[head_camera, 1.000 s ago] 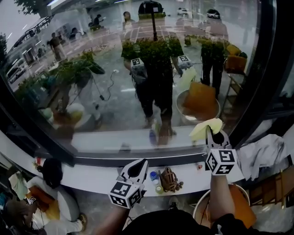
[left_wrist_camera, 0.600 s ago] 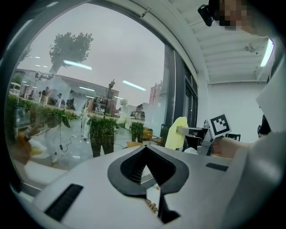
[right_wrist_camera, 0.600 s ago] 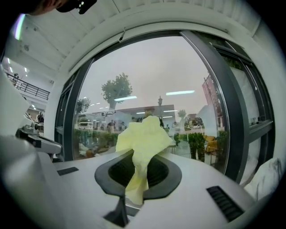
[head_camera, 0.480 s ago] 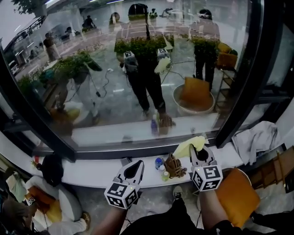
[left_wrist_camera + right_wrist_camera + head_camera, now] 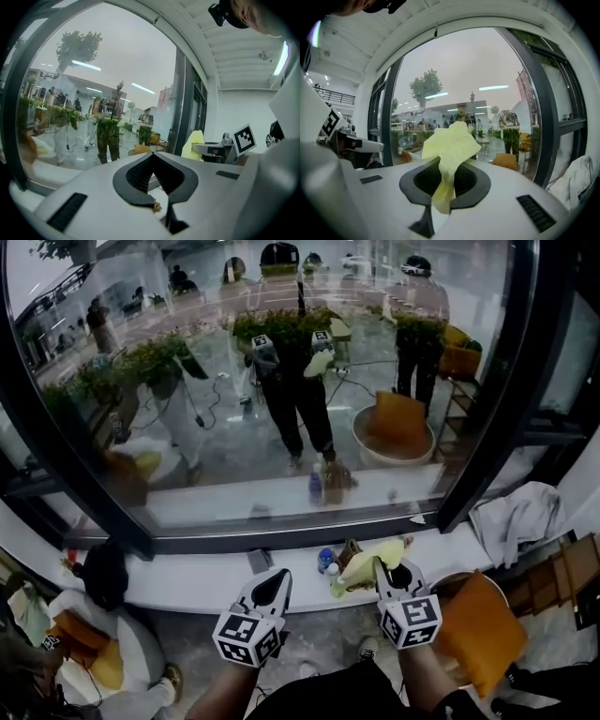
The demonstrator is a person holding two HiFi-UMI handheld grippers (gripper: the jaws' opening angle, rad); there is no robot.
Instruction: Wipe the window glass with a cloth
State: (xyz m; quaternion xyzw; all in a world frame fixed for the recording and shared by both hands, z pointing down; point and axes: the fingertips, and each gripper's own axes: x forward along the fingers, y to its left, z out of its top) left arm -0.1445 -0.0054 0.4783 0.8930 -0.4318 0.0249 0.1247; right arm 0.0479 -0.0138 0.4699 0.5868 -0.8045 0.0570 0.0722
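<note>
Cloth [image 5: 451, 143], pale yellow, crumpled, in right claw [image 5: 444, 182].

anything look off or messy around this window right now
Nothing looks spilled or broken. The sill holds clutter: a blue-capped bottle and a brown object; a pale cloth lies crumpled to the right. A small brown crumb sticks at the shut jaws of the left gripper.

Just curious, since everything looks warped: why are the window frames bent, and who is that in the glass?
Head view: wide lens bows the frames; the window glass mirrors the person holding the yellow cloth. Right gripper view: same bulge, dark corners, cloth sharp.
</note>
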